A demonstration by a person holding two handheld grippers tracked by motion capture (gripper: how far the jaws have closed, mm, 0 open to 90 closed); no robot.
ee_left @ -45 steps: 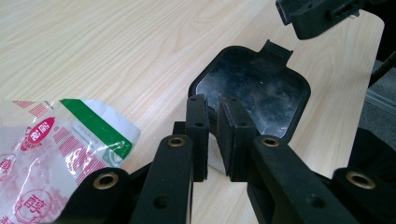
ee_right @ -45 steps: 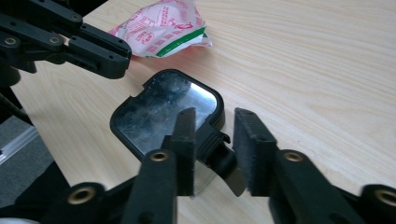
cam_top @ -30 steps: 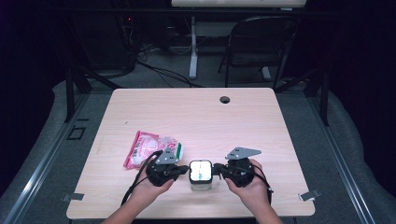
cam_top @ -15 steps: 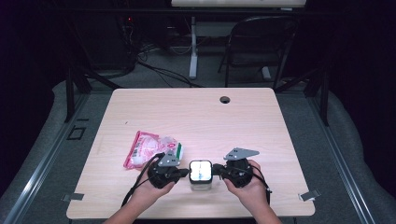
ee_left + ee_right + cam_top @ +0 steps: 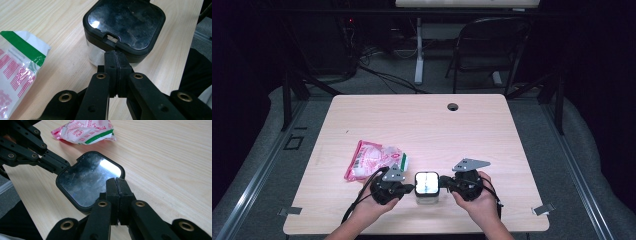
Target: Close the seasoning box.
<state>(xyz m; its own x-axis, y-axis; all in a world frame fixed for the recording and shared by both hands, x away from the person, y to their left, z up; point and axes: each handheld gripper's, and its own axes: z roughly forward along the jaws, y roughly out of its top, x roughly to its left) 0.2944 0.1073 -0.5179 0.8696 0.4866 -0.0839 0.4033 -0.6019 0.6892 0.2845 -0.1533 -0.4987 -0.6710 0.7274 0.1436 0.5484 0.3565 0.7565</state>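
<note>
- The left gripper [image 5: 411,188] lies low over the near edge of the light wood-grain table [image 5: 422,125], held from behind by the person's left hand [image 5: 373,205], with the forearm entering from the bottom of the high view.
- The left gripper points level toward the right; its jaws are pressed fully together with nothing between them, and their closed tip touches the left side of the container's lid.
- The right gripper [image 5: 443,184] mirrors this pose: the right hand [image 5: 479,202] holds it from behind, pointing level toward the left.
- The jaws of the right gripper are likewise closed flat against each other and empty; their tip meets the right edge of the lid.
- The small clear plastic container with a square black-framed lid [image 5: 426,186] stands upright on the table, near its front edge, between the two gripper tips.
- In the left gripper view, the lid [image 5: 124,23] shows a glossy, dusty dark panel and a small latch tab facing the closed jaws.
- The pink-and-white plastic packet with a green stripe [image 5: 374,159] lies flat on the table just beyond the left gripper, apart from the container.
- The packet carries pink printed lines and characters; the writing is too small and blurred to read.
- No brand or label can be made out on the container.
</note>
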